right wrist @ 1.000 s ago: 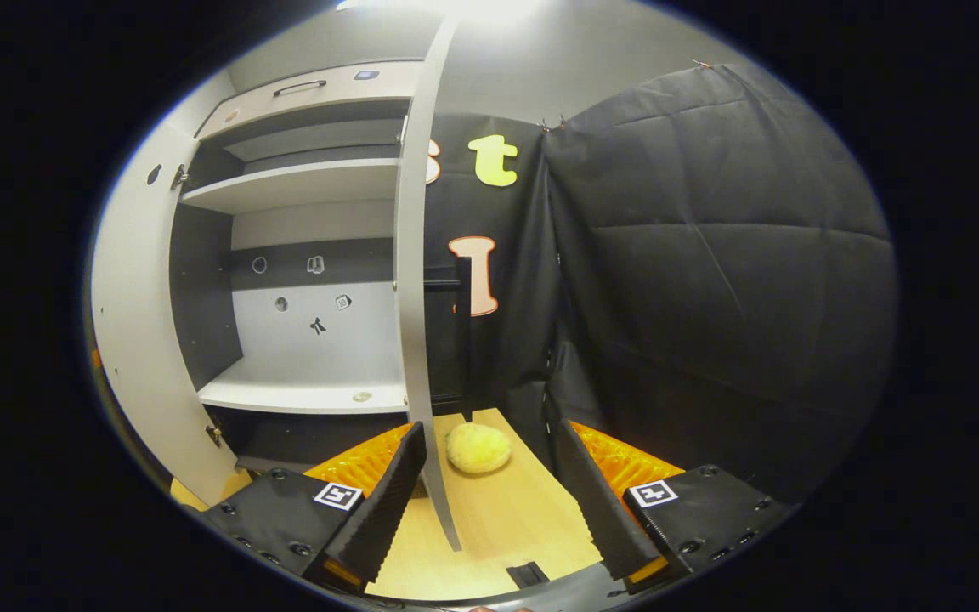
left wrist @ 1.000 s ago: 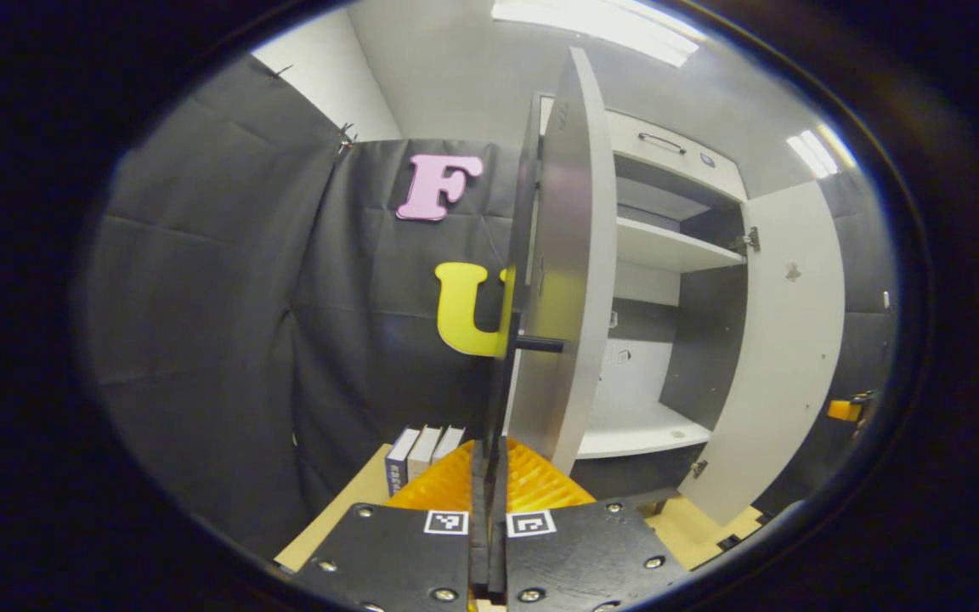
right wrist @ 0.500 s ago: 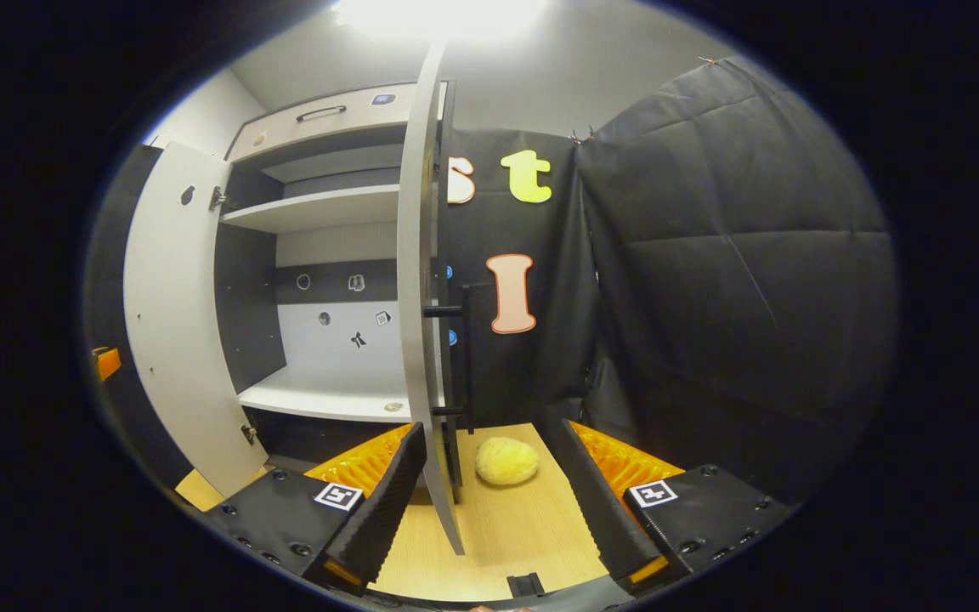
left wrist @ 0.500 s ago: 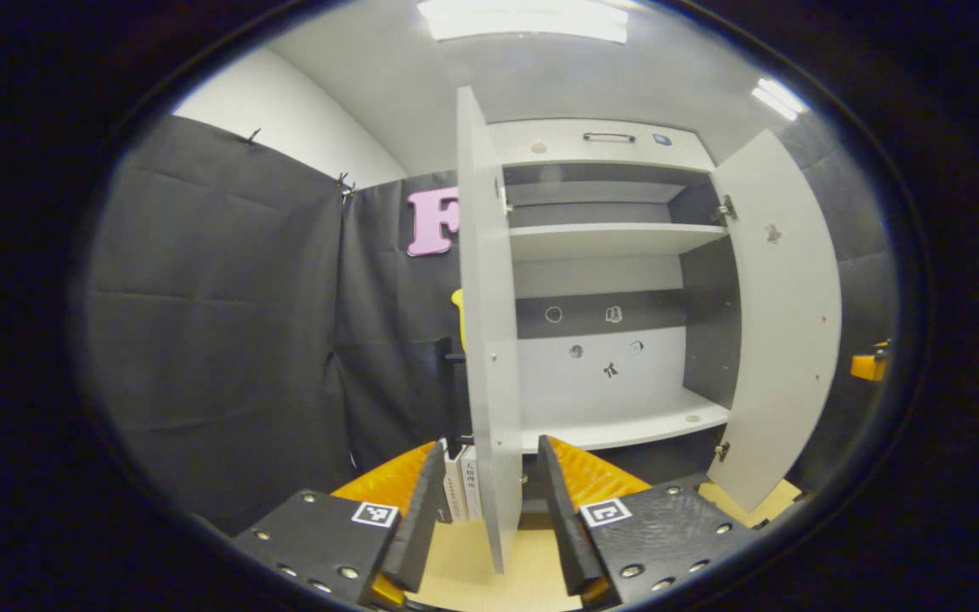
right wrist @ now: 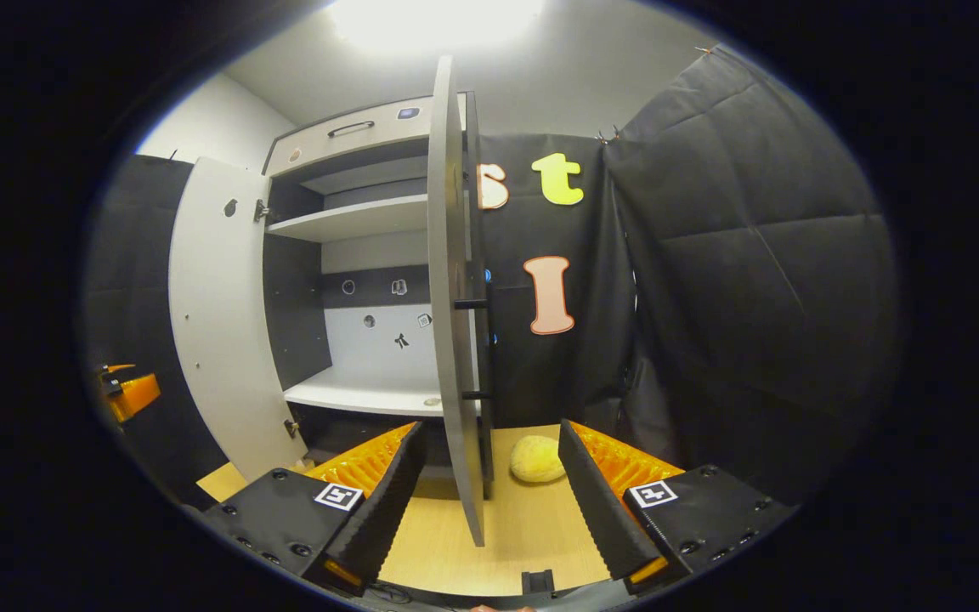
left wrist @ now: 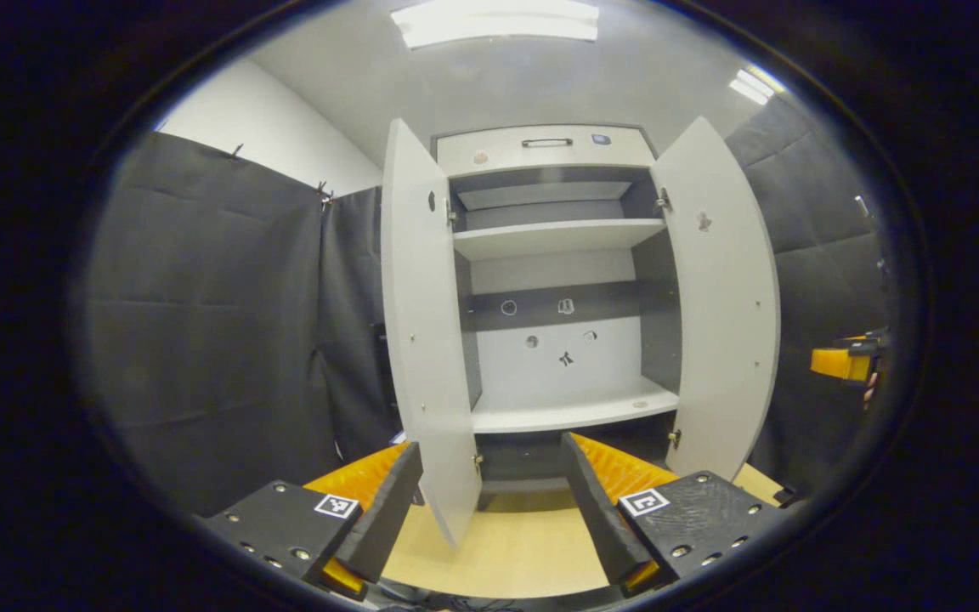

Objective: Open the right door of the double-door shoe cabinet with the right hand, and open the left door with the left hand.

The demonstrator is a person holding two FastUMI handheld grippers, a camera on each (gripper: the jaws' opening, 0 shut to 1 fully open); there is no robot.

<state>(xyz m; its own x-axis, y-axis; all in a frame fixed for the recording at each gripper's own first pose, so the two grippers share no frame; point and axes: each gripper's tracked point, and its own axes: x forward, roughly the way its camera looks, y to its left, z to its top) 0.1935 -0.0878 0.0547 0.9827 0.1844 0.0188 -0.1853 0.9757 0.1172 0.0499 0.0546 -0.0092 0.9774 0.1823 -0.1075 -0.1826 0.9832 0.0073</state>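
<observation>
The shoe cabinet (left wrist: 557,238) stands straight ahead in the left gripper view with both doors swung out. Its left door (left wrist: 421,340) reaches down between the fingers of my left gripper (left wrist: 489,518), which is open and touches nothing. The right door (left wrist: 727,314) hangs wide beside it. In the right gripper view the right door (right wrist: 451,323) is edge-on, its black bar handle (right wrist: 481,348) on the outer face. My right gripper (right wrist: 489,501) is open, and the door's lower corner lies between its fingers without contact. The left door (right wrist: 226,323) is farther left.
A yellow round soft thing (right wrist: 536,459) lies on the light wooden surface (right wrist: 523,535) beside the right door. The cabinet's shelves (left wrist: 574,412) are bare, with a top drawer (left wrist: 545,143) above. Black cloth walls close in on both sides. The other gripper (left wrist: 838,361) shows at the far right.
My left gripper, shut at the left door's handle a second ago, has opened and backed off, now facing the cabinet. The right gripper drew back slightly. Both doors stand wider.
</observation>
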